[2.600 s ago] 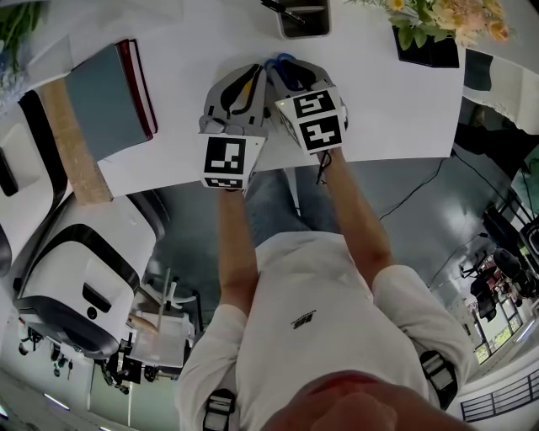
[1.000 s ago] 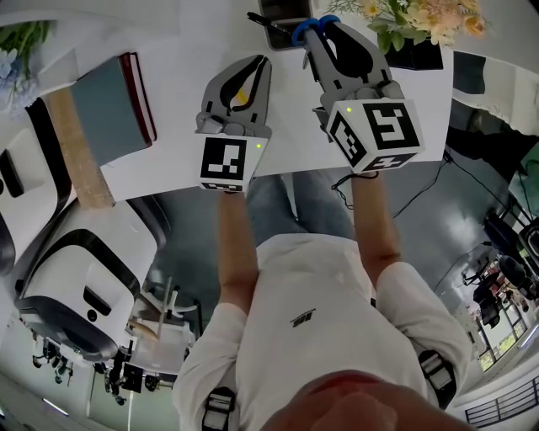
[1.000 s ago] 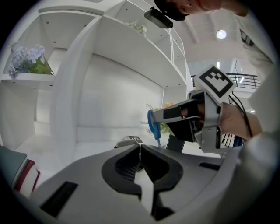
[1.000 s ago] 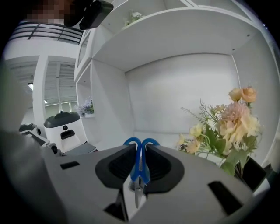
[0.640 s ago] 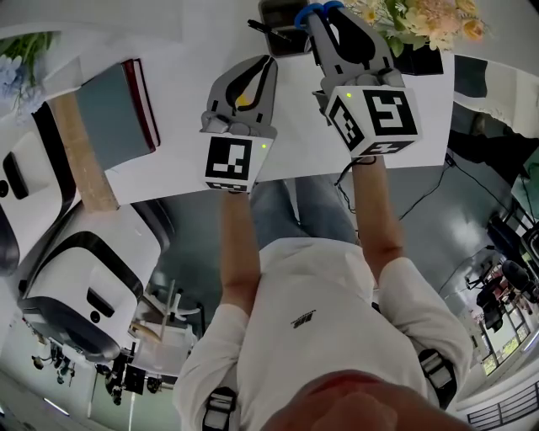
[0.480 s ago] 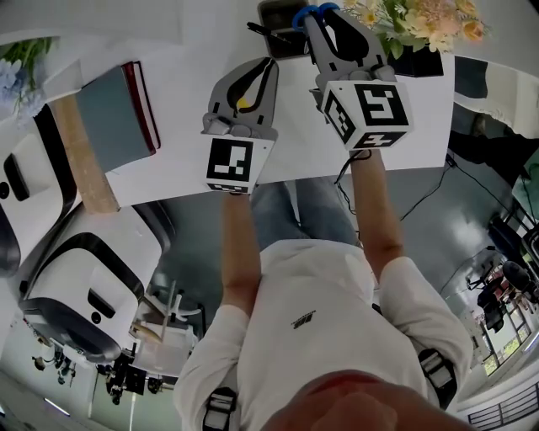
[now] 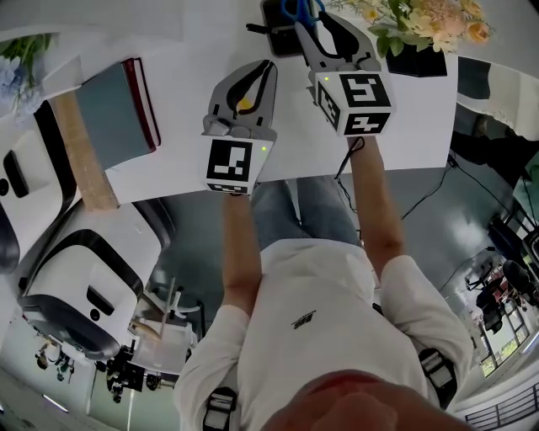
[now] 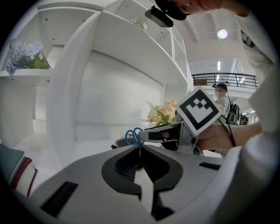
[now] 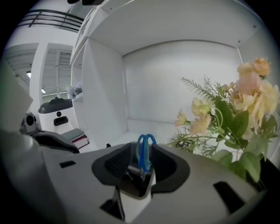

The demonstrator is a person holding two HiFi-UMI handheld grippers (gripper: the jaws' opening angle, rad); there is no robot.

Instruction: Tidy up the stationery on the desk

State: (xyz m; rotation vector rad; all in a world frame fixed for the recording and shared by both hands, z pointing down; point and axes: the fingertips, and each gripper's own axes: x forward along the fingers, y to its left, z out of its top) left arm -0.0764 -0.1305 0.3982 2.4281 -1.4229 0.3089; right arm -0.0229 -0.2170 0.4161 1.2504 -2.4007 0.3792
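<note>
Scissors [image 9: 145,151] with blue plastic handles stand upright in a dark square pen holder [image 7: 274,18] at the white tabletop's [image 7: 404,109] far edge, between the right gripper's [image 9: 142,154] fingers, which have just been opening and stand wide. The left gripper's [image 8: 140,150] fingers are closed together.

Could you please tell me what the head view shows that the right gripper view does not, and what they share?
Only the head view shows the person's white shirt and the marker cube on the right gripper. Only the right gripper view shows the shelf's back wall and that gripper's jaws standing apart, having just been opening, with the blue-handled scissors handles-up between them. Both show the scissors, the flowers and the stacked books.
</note>
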